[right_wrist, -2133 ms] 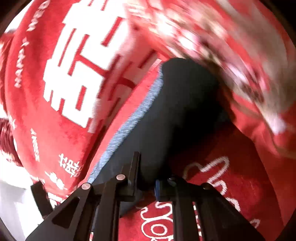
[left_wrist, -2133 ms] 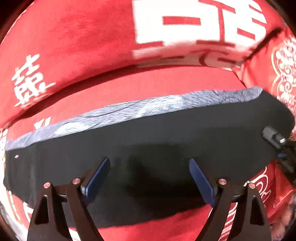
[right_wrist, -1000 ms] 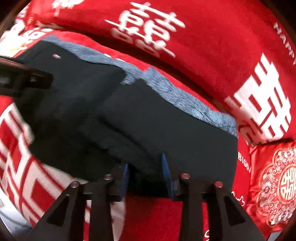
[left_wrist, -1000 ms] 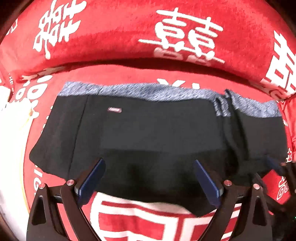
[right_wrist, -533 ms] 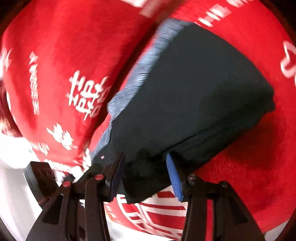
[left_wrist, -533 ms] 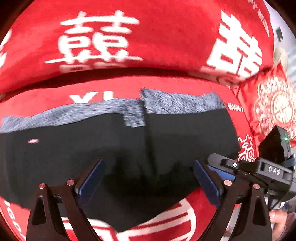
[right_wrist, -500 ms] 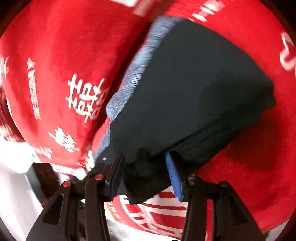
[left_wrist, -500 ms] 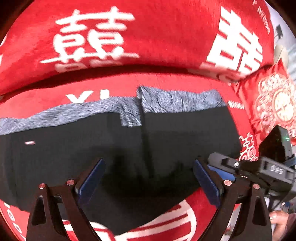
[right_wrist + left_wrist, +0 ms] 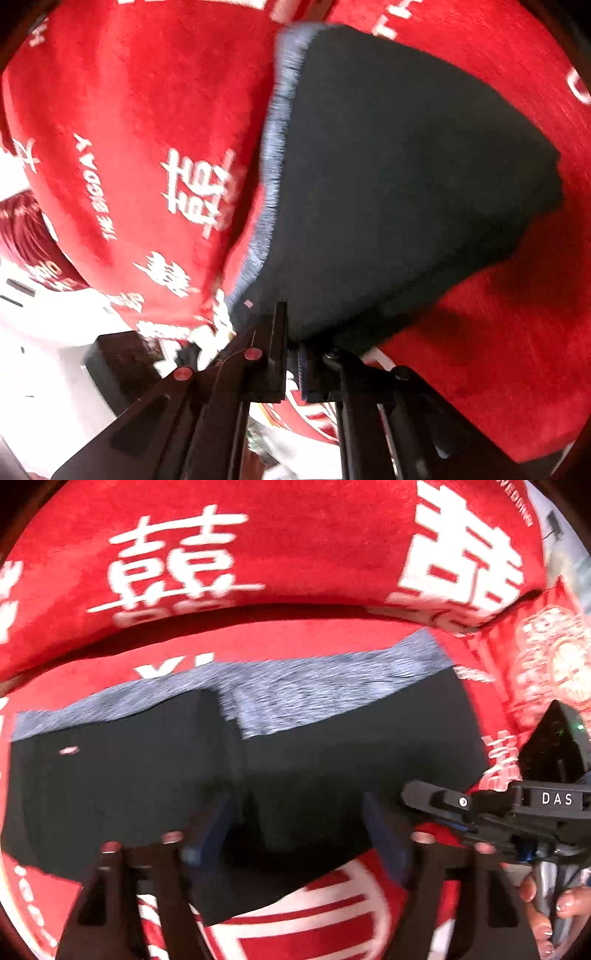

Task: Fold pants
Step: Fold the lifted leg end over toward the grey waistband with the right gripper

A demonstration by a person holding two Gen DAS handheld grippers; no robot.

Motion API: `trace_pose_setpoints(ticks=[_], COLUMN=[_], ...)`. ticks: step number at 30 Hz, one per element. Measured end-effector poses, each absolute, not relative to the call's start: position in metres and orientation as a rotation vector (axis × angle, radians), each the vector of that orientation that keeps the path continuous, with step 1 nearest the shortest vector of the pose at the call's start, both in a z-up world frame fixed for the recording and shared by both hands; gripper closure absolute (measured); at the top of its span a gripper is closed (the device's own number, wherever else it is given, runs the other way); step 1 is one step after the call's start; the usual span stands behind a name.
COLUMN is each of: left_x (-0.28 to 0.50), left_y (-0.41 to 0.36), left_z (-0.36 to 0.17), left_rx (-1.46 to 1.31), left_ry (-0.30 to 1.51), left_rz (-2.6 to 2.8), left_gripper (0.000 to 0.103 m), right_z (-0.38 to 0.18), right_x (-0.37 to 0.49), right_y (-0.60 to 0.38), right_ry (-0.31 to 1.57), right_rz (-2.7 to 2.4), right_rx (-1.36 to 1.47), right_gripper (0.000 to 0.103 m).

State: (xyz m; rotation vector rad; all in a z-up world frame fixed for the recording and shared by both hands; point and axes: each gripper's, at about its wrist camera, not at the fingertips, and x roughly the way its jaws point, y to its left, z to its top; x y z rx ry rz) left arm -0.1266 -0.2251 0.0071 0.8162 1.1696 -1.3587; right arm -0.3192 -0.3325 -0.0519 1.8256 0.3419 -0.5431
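Left wrist view. The folded black fabric pants point(image 9: 155, 797) with a grey heathered waistband point(image 9: 325, 698) lay across the centre of the frame on a red plush blanket printed with white characters point(image 9: 280, 539). The waistband ran along the upper edge of the garment, from the left of the frame to the upper right. One layer overlapped another near the centre, forming a step in the waistband. The left gripper point(image 9: 295, 823) occupied the lower centre of the frame, blurred by motion. Its blue-padded fingers point(image 9: 384, 830) stood apart, at a medium spread, over the lower edge of the pants, with nothing clamped between them. The right gripper point(image 9: 436, 805), a black body lettered DAS, entered from the right edge at mid height. Its tip met the lower right corner of the pants. A bare hand point(image 9: 546, 915) held its handle in the lower right corner of the frame.

Right wrist view. The pants point(image 9: 399, 177) filled the upper centre and right of the frame, with the waistband point(image 9: 277, 162) along their left edge. The right gripper point(image 9: 291, 358) sat at the lower centre. Its jaws were nearly together, pinching the near corner of the pants. The blanket point(image 9: 140, 110) surrounded the garment.
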Motion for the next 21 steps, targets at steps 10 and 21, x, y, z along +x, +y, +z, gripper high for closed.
trace_pose_setpoints(ticks=[10,21], left_x=[-0.118,-0.168], left_y=[-0.222,-0.289], left_z=[0.005,0.008], left_rx=[0.816,0.832], left_ry=[1.192,1.105], left_rz=[-1.211,-1.23], left_gripper=[0.016,0.016], right_z=[-0.033,0.012], right_x=[-0.288,-0.326], right_y=[-0.356,-0.448], right_ry=[0.718,0.792], right_rz=[-0.55,-0.767], right_rx=[1.569,1.257], right_gripper=[0.064,0.09])
